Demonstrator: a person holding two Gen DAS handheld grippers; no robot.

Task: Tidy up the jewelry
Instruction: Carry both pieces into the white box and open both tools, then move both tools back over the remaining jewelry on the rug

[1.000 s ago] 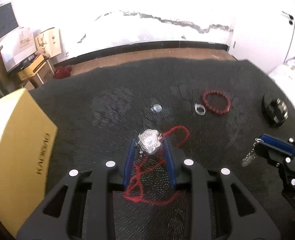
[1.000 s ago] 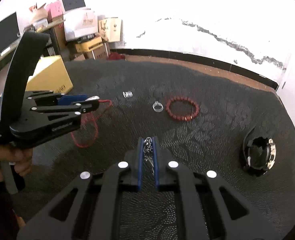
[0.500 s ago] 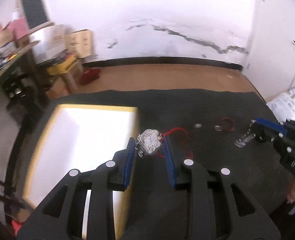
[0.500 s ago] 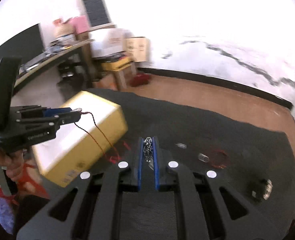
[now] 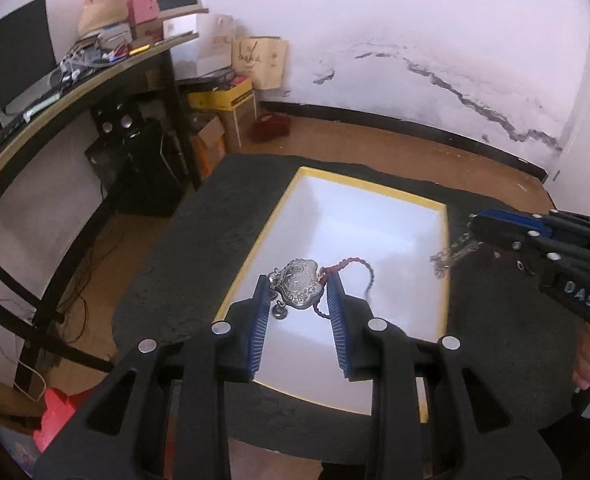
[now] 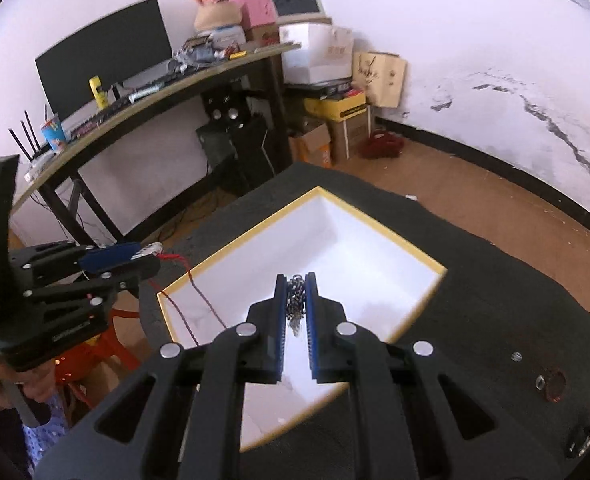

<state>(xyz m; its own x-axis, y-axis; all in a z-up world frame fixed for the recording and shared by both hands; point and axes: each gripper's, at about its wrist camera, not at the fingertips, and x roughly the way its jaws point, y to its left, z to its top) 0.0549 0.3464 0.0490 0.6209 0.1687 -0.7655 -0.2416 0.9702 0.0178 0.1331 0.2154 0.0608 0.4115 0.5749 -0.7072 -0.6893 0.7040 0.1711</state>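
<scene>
My left tongs (image 5: pixel 298 286) grip an ornate silver pendant (image 5: pixel 297 283) on a red cord (image 5: pixel 355 264), mid-frame over the yellow-rimmed white box (image 5: pixel 443 264). My right tongs (image 6: pixel 295 296) pinch a silver chain (image 6: pixel 295 300) above its open interior. Dark bench (image 6: pixel 495 300) surrounds the box.

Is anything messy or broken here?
Yes, a little. The wall has a long dark crack with peeling patches. A few pieces still lie loose on the black cloth: a red bead bracelet and small rings beside it. The white box looks fine.
</scene>
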